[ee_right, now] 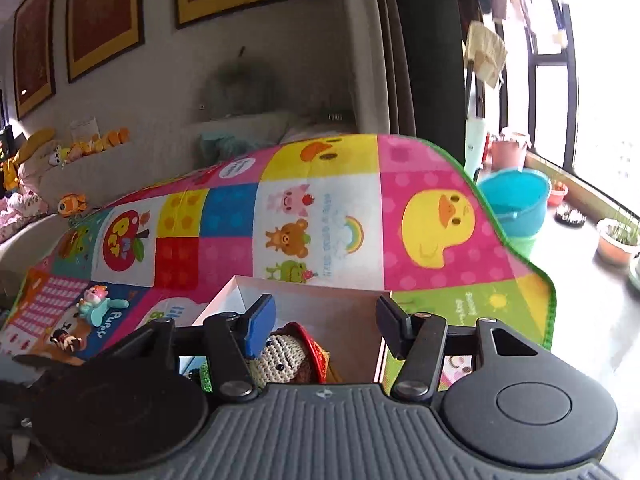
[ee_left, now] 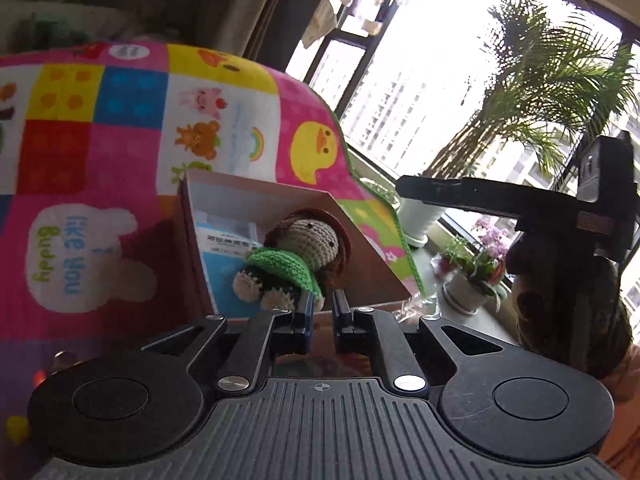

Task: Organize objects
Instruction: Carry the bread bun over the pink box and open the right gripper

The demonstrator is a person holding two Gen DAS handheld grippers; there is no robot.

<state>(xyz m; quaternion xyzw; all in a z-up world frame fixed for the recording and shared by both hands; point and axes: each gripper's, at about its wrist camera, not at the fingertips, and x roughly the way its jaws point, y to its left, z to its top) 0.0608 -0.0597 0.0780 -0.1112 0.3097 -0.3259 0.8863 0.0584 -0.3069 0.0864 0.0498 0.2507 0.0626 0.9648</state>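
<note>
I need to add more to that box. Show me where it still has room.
Inside the open cardboard box, the far corner behind the crocheted doll with the green scarf is bare. Left of the doll, blue-and-white packets fill the floor. Outside, the colourful patchwork play mat beside the box's left wall is open.

From the left wrist we look close and forward along the fingers into the open pink cardboard box, the bright window to our right; from the right wrist we look down over the same box, the picture-hung wall behind. Both views share the crocheted doll in green and the bright patchwork cartoon-print play mat
</note>
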